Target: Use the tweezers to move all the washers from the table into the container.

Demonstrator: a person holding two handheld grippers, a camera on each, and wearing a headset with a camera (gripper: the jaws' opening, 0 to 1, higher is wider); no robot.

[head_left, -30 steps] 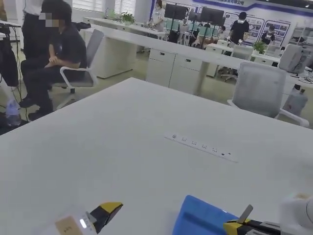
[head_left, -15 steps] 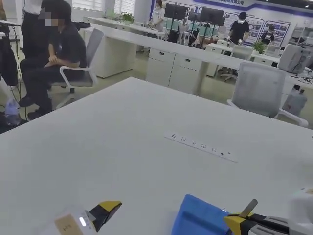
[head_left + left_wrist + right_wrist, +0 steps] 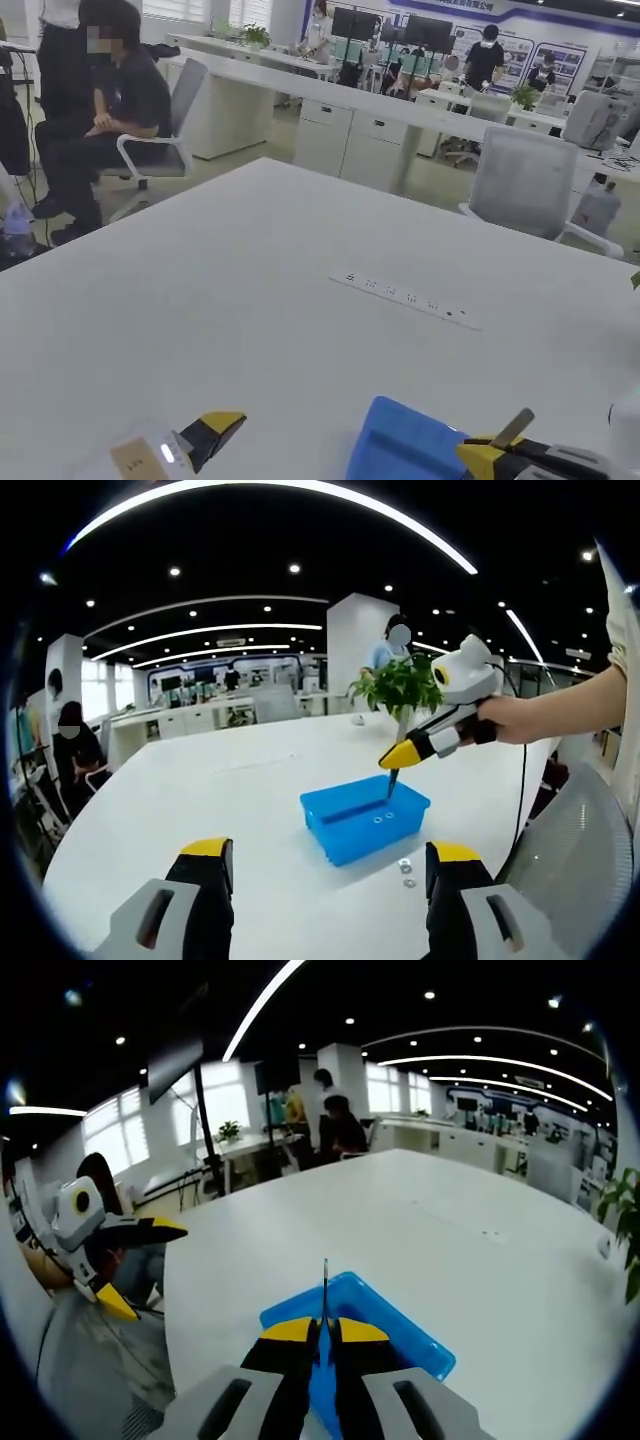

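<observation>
**Head view.** At the lower edge the left gripper (image 3: 212,436) shows one yellow tip. The right gripper (image 3: 487,457) lies at the near corner of the blue container (image 3: 400,448), and the blunt end of the tweezers (image 3: 516,427) slants up from its tip. Compared with a second ago, that end sits slightly further right, while the left gripper and container are unchanged. Beyond both tools, the white table (image 3: 250,300) carries a power strip (image 3: 405,297). A chair (image 3: 525,185) and a seated person (image 3: 110,100) lie past its far edge.

**Left gripper view.** The left gripper's jaws stand wide apart, released, with nothing between them. Ahead of them the right gripper hangs above the container, its tweezers pointing down inside, where washers (image 3: 382,818) lie. Two loose washers (image 3: 406,867) rest on the table just beside the container, nearer the right-hand jaw. A plant (image 3: 400,685) stands behind.

**Right gripper view.** The jaws are clenched on the tweezers, whose point reaches over the container. The left gripper, spread open, stands off to the left.
</observation>
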